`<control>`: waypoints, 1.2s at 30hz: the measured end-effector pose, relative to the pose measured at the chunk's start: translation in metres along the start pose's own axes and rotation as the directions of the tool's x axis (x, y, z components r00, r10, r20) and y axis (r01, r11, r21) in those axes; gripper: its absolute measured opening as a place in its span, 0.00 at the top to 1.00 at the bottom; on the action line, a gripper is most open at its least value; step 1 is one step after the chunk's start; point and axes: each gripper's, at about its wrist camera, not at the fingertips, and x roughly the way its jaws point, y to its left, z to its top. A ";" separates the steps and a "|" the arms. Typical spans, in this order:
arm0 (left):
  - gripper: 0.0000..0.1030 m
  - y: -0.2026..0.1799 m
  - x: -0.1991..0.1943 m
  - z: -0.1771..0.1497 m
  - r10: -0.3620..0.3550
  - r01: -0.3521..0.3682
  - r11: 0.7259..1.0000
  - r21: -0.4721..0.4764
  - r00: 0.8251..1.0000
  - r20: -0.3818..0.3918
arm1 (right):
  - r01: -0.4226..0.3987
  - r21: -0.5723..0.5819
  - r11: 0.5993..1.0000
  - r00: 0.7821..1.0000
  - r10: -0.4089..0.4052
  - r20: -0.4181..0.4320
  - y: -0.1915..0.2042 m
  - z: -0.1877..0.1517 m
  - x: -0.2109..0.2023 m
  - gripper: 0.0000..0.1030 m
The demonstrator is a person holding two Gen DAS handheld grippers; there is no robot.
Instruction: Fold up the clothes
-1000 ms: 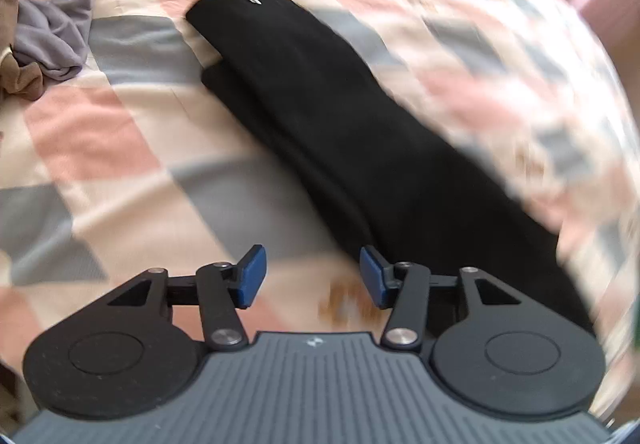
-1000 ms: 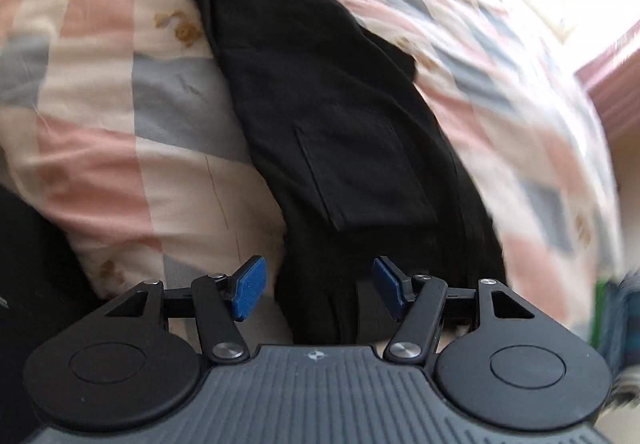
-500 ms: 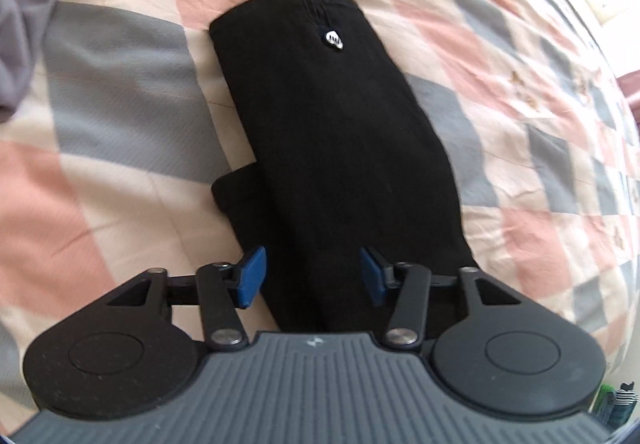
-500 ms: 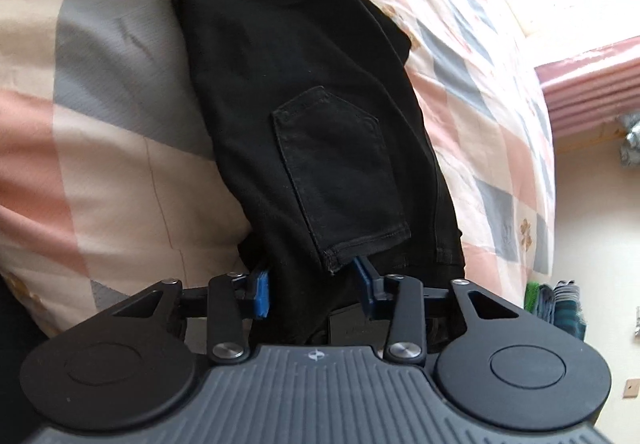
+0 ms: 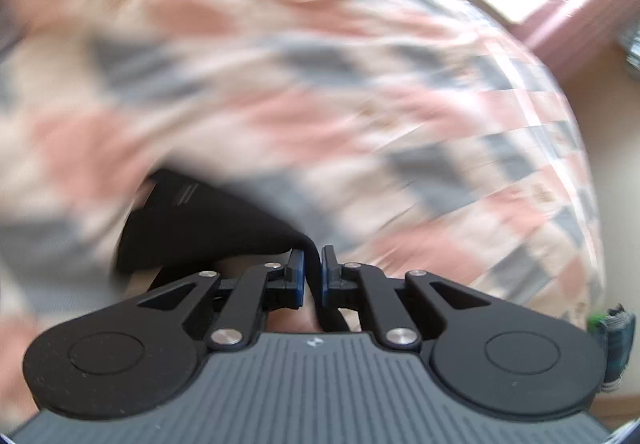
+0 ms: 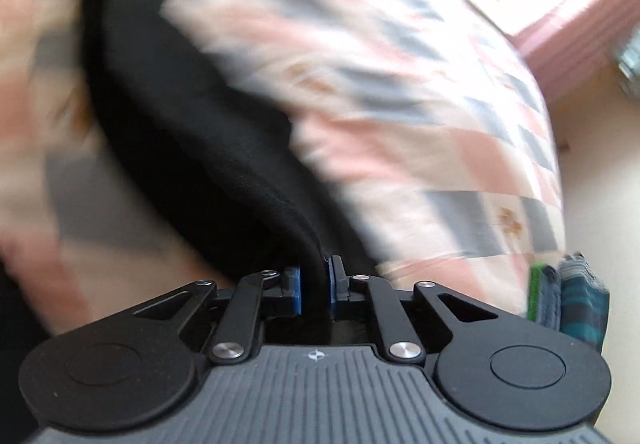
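Black trousers [image 6: 192,116] lie on a checked pink, grey and cream bedspread [image 6: 400,92]. My right gripper [image 6: 315,278] is shut on the trousers' near end, with black cloth pinched between its blue pads. In the left wrist view my left gripper [image 5: 313,270] is shut on another edge of the black trousers [image 5: 200,220], which hang to its left. Both views are blurred by motion.
The bedspread [image 5: 360,104] fills both views. A pink curtain [image 6: 580,16] and bright window are at the upper right. A stack of green and teal folded cloth [image 6: 572,296] sits at the right past the bed's edge, also in the left wrist view [image 5: 612,336].
Both grippers have gone from open over the trousers to shut on them. Both now move fast with the cloth, and the views swing toward the window side.
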 end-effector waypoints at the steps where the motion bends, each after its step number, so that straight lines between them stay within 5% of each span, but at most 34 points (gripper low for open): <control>1: 0.94 -0.021 0.005 0.020 -0.019 0.018 0.999 0.038 1.000 0.019 | 0.009 0.037 0.999 1.000 -0.009 0.017 -0.023 0.012 -0.002 0.91; 6: 0.85 -0.098 0.034 0.090 -0.039 0.030 0.996 0.083 0.994 0.103 | 0.158 0.195 0.968 0.986 -0.164 0.014 -0.129 0.072 0.059 0.82; 8: 0.57 -0.111 0.031 0.090 0.021 -0.038 0.994 0.107 0.987 0.156 | 0.269 0.289 0.919 0.961 -0.275 -0.018 -0.160 0.091 0.085 0.55; 10: 0.52 -0.101 0.027 0.080 0.022 -0.042 0.992 0.121 0.987 0.161 | 0.354 0.386 0.852 0.926 -0.378 -0.014 -0.183 0.100 0.092 0.34; 13: 0.52 -0.051 0.028 0.038 0.063 -0.071 0.993 0.095 0.995 0.083 | 0.202 0.589 0.783 0.961 -0.275 0.036 -0.207 0.079 0.080 0.30; 15: 0.52 0.001 0.025 0.003 0.097 -0.097 0.995 -0.002 0.995 0.015 | 0.084 0.693 0.716 0.985 -0.165 0.052 -0.211 0.043 0.076 0.28; 18: 0.52 0.082 0.015 -0.053 0.123 -0.140 0.967 -0.211 0.988 -0.094 | -0.009 0.835 0.550 1.000 -0.004 0.013 -0.188 -0.038 0.077 0.27; 22: 0.52 0.146 0.011 -0.105 0.147 -0.218 0.892 -0.396 0.969 -0.201 | 0.012 0.965 0.263 0.974 0.215 -0.071 -0.135 -0.151 0.090 0.28; 26: 0.45 0.134 0.021 -0.112 0.139 -0.220 0.892 -0.394 0.964 -0.226 | 0.079 0.994 0.075 0.937 0.336 -0.099 -0.092 -0.197 0.099 0.28; 31: 0.39 0.117 0.036 -0.149 0.107 -0.218 0.866 -0.449 0.960 -0.260 | 0.057 0.997 -0.047 0.937 0.348 -0.038 -0.077 -0.205 0.100 0.29; 34: 0.39 0.116 0.050 -0.169 0.077 -0.201 0.852 -0.483 0.962 -0.264 | 0.027 0.998 -0.062 0.946 0.325 -0.005 -0.072 -0.203 0.096 0.27; 36: 0.49 0.117 0.063 -0.179 0.065 -0.194 0.846 -0.496 0.962 -0.265 | 0.027 0.998 -0.052 0.946 0.323 -0.009 -0.067 -0.205 0.096 0.27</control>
